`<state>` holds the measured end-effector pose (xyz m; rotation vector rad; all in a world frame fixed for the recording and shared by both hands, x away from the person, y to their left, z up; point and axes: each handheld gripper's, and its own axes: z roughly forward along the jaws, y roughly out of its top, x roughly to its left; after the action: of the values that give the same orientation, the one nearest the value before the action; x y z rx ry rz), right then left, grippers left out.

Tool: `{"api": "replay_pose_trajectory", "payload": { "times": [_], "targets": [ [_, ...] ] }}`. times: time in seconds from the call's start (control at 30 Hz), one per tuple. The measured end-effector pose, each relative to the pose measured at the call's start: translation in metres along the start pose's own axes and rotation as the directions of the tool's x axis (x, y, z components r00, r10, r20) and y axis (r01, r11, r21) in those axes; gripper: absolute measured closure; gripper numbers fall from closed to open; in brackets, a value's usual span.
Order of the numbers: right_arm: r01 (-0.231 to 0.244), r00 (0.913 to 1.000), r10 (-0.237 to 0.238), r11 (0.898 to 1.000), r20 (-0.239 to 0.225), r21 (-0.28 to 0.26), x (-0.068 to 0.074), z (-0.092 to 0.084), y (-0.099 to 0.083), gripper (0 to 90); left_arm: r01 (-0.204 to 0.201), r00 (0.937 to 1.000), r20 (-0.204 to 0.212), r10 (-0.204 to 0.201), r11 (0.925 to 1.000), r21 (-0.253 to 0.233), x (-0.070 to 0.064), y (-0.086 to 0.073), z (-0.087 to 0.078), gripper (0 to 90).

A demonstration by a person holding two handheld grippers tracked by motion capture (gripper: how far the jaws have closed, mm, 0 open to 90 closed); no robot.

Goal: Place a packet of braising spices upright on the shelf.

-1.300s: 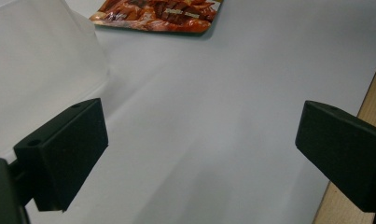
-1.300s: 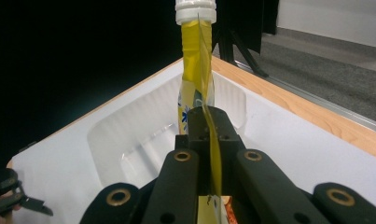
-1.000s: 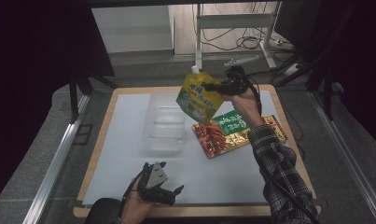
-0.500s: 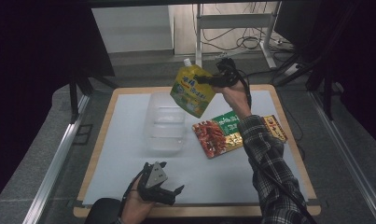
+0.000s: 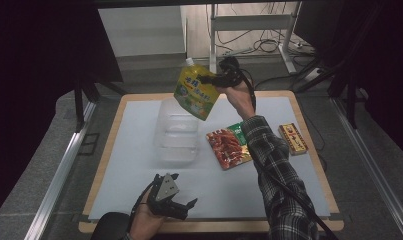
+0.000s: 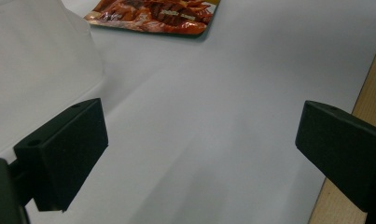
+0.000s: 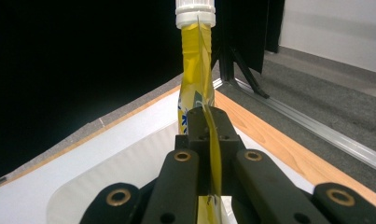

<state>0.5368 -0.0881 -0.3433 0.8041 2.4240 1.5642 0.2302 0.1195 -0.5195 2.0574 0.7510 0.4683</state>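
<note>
White matting covers a wooden desk (image 5: pixel 309 150) ringed by grey floor and dark curtains. Nearest the viewer, at the desk's front edge, the left gripper (image 5: pixel 181 207) rests in the person's hand with its jaws spread wide and nothing between them; in the left gripper view they frame bare white mat. Beyond it, mid-desk, stands a clear plastic container (image 5: pixel 176 132), with a red snack packet (image 5: pixel 228 148) lying flat just to its right and a small yellow-red box (image 5: pixel 293 138) farther right. Farther back, a plaid-sleeved arm stretches forward and up, wrist bent toward the left. Its right gripper (image 5: pixel 205 79) is clenched on the side seam of a yellow spouted pouch (image 5: pixel 195 91), held in the air, tilted, above the container's far end, white cap uppermost. Behind the desk are a metal stand and loose cables.
</note>
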Motion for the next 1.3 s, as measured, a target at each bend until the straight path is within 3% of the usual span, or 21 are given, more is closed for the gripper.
{"api": "replay_pose_trajectory", "payload": {
  "times": [0.6,0.8,0.97,1.17,1.3],
  "targets": [
    [0.023,0.9997,-0.023,1.0,-0.004,0.012,-0.001,0.041,0.004,88.6,0.008,1.0,0.006,-0.008,1.0,0.002,0.001,0.0,0.0,2.2],
    [0.031,0.9995,-0.031,0.999,-0.006,0.033,0.001,0.052,0.003,88.5,0.006,1.0,0.006,-0.006,1.0,0.003,0.001,0.0,0.0,2.2],
    [0.039,0.9992,-0.039,0.996,-0.012,0.081,0.002,0.066,-0.002,88.5,0.009,0.9999,0.006,-0.009,1.0,0.003,0.002,-0.001,0.0,2.2],
    [0.034,0.9993,-0.032,0.993,-0.016,0.11,0.001,0.082,-0.011,88.6,0.01,0.9999,0.005,-0.01,0.9999,0.005,0.002,-0.001,0.0,2.2],
    [0.01,0.9998,-0.008,0.995,-0.02,0.103,-0.002,0.088,-0.014,88.7,0.013,0.9999,0.007,-0.013,0.9999,0.005,0.003,-0.001,0.001,2.2]
  ]
}}
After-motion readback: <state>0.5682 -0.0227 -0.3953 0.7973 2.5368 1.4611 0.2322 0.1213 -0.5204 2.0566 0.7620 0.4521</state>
